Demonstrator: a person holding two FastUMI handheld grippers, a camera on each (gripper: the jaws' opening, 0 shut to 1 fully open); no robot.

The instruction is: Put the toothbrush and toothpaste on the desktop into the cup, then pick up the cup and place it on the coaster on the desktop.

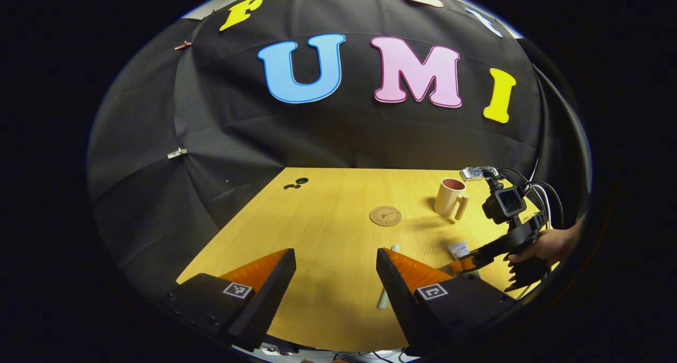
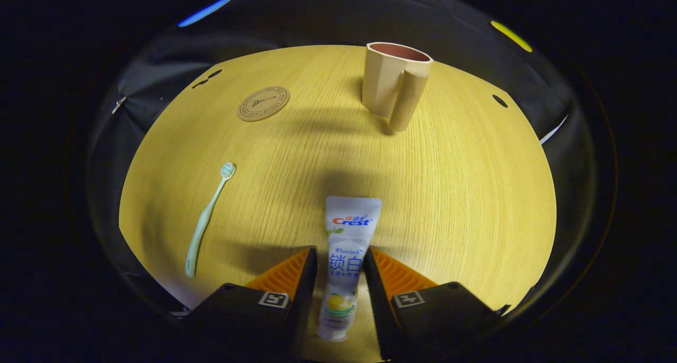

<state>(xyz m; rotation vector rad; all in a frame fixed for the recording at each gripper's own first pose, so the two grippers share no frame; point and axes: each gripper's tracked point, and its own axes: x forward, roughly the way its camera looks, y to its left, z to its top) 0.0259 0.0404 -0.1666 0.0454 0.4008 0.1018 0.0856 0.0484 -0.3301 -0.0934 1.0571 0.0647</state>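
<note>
- While the right gripper [image 2: 340, 268] is straddling the toothpaste [image 2: 346, 246], its fingers are sitting close on either side of the tube, and whether they are pressing cannot be told.
- Left gripper [image 1: 336, 278] is hovering over the desk [image 1: 317, 220] with fingers spread wide apart.
- Toothbrush [image 2: 207, 220] is lying flat, left of the toothpaste.
- Cup [image 2: 394, 82] is standing upright, well apart from the coaster [image 2: 263, 103].

Toothpaste [image 2: 346, 246], toothbrush [image 2: 207, 220] flat; cup [image 2: 391, 82] upright.
</note>
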